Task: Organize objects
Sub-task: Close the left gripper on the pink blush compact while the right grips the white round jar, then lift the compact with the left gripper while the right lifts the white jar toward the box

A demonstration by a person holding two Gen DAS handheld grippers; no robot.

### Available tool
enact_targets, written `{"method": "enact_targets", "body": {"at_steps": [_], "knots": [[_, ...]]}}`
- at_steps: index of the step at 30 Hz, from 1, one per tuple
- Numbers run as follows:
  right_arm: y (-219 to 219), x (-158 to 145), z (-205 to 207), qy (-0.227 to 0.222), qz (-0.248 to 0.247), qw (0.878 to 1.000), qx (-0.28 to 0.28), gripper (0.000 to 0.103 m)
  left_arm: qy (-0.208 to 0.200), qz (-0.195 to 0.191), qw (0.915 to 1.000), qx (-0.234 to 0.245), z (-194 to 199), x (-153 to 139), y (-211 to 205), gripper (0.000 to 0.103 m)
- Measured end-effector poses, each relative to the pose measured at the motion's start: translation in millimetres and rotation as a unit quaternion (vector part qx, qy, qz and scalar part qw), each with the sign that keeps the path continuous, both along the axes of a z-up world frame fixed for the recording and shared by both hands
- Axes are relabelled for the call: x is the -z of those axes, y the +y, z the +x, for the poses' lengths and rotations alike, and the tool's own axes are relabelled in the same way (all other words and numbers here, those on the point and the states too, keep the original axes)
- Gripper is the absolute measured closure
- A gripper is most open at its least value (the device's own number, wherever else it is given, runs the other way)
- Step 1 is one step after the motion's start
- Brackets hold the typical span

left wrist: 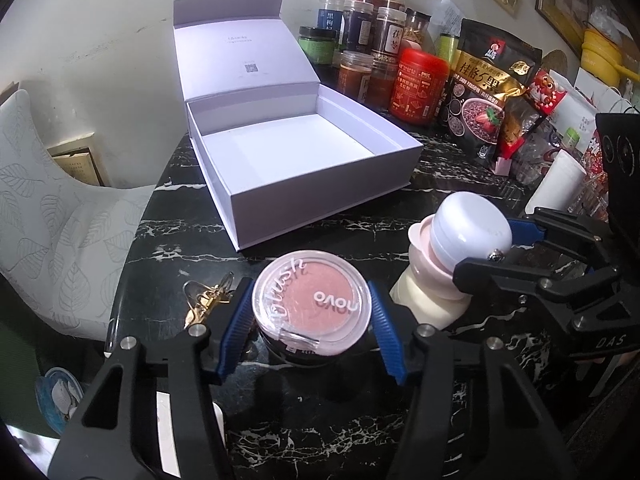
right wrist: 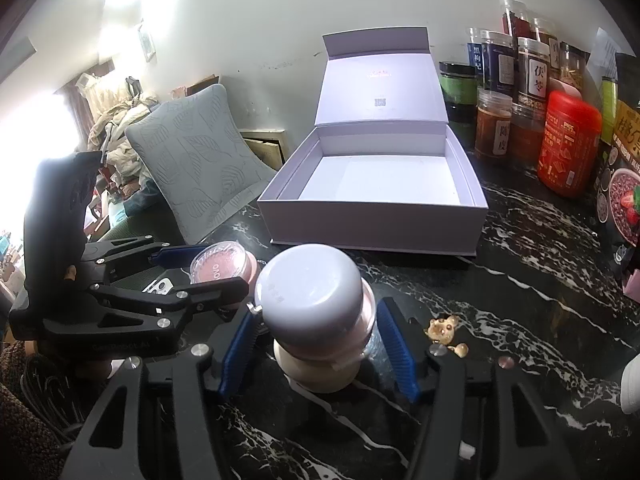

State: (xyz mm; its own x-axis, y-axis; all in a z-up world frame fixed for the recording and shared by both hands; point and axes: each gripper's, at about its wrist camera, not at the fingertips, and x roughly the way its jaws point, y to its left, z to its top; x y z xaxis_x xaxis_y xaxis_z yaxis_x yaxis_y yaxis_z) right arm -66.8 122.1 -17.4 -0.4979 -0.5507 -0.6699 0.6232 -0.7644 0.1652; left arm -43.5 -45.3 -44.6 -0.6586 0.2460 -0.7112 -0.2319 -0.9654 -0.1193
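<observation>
A round blush compact with a clear lid sits on the black marble table. My left gripper is shut on it, its blue pads against both sides. To its right, a pink jar with a white domed lid rests on a cream jar. My right gripper is shut on the upper jar, pads at its sides. Beyond both stands an open, empty white box, lid raised. In the right wrist view the left gripper holds the compact at left, before the box.
Spice jars, a red canister and snack bags crowd the back right. A gold keyring lies left of the compact; a gold trinket lies right of the jars. A grey leaf-patterned chair stands at the table's left edge.
</observation>
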Motion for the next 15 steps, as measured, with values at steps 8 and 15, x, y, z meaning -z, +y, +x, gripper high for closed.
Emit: {"method": "enact_targets", "body": {"at_steps": [8, 15], "knots": [[2.8, -7.8, 6.5, 0.011, -0.01, 1.0, -0.004, 0.049, 0.011, 0.003, 0.9999, -0.003, 7.0, -10.5, 0.6, 0.048], [-1.1, -4.4, 5.1, 0.013, 0.009, 1.0, 0.011, 0.048, 0.011, 0.01, 0.9998, -0.011, 11.3, -12.5, 0.5, 0.048]]}}
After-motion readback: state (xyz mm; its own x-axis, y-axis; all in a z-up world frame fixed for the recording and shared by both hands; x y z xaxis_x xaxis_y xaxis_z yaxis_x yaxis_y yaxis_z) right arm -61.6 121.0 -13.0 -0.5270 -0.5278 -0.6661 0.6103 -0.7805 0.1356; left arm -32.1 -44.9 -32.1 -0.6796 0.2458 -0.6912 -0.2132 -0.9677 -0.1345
